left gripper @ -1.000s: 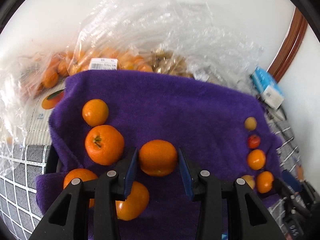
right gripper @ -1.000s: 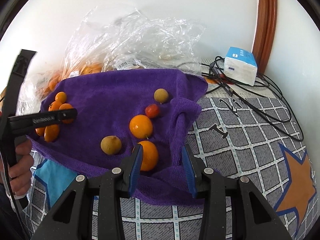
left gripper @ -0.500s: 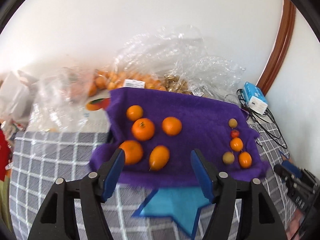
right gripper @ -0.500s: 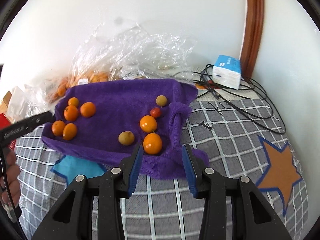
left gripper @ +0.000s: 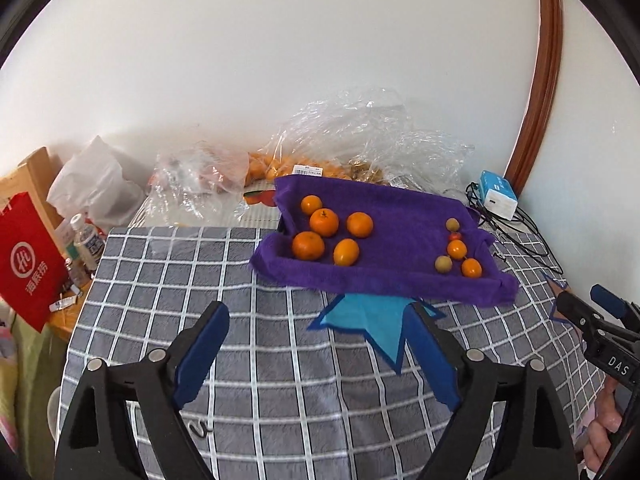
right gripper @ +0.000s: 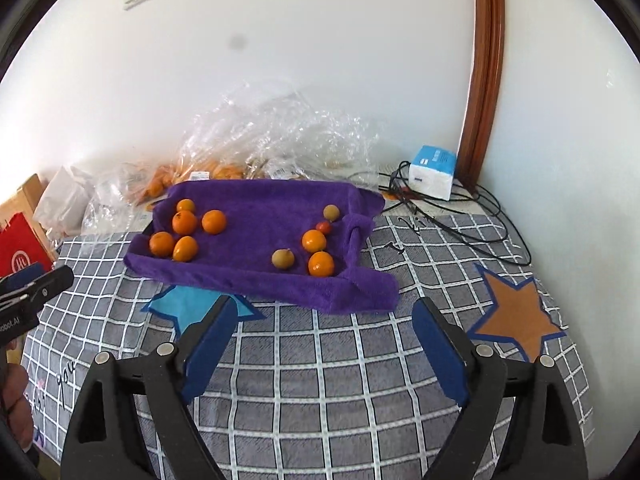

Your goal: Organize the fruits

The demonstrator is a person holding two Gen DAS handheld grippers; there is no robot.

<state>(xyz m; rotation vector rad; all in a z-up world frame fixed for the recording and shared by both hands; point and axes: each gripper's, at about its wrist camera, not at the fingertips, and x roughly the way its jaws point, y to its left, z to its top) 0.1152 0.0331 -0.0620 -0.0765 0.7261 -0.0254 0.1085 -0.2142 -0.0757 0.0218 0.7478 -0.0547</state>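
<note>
Sorting appears complete: five round, glossy orange mandarins cluster left on the plush purple towel, smaller mixed fruits right. Left gripper and right gripper hover over the grey checked cloth, jaws opening, empty; judged next: withdraw.

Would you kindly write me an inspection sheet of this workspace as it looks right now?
Surface: grey checked cloth with star patches.
Job's things: purple towel holds five oranges at its left end; two oranges, two brownish fruits and a small red fruit at its right end.
Clutter: clear plastic bags, red bag, small bottles.
Grippers: left gripper and right gripper opening, nothing between the jaws.
Cables: black cables beside a blue-white box.
Surroundings: white wall, brown wooden trim.
</note>
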